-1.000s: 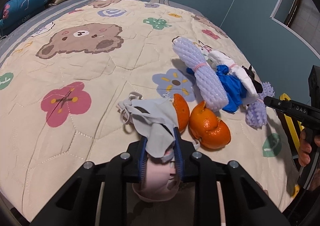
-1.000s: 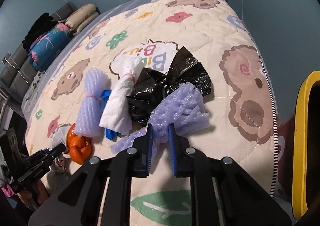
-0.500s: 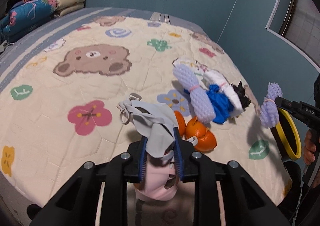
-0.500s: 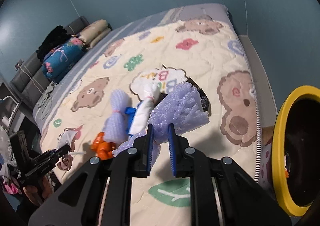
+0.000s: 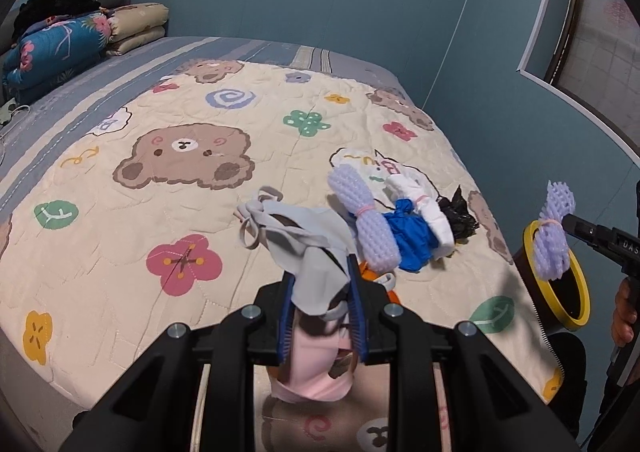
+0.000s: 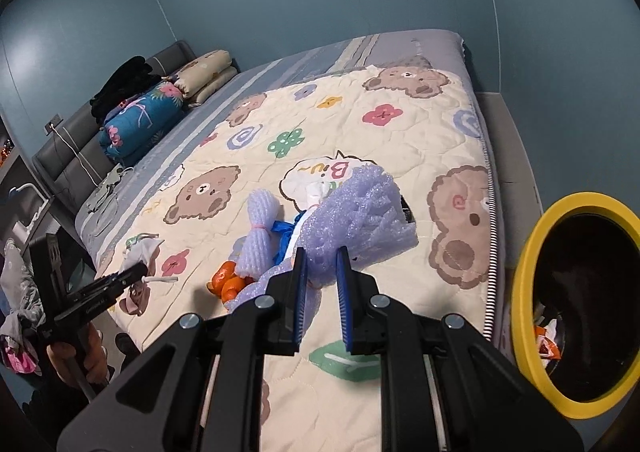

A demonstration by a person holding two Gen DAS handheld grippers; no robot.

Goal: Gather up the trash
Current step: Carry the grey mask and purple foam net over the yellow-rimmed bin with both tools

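Note:
My left gripper (image 5: 320, 272) is shut on a bunch of face masks (image 5: 308, 248), grey on top and pink below, held above the quilt. My right gripper (image 6: 320, 256) is shut on a lilac foam net (image 6: 360, 212) tied with a pink band; in the left wrist view that net (image 5: 554, 240) hangs over the yellow-rimmed bin (image 5: 580, 304). On the quilt lie a second lilac foam net (image 5: 366, 220), a blue bag (image 5: 412, 240), a white tied bundle (image 5: 428, 208), a black plastic bag (image 5: 460, 212) and orange peel (image 6: 228, 284).
The bin (image 6: 524, 292) stands on the floor past the bed's right edge, dark inside with some wrappers. Folded bedding and a pillow (image 5: 80, 40) sit at the headboard. The bear-print quilt (image 5: 180, 156) covers the bed. A hand (image 5: 624, 312) holds the right gripper's handle.
Both grippers have risen from the quilt with their loads. The right one carried the foam net off the pile to the right, over toward the yellow-rimmed bin.

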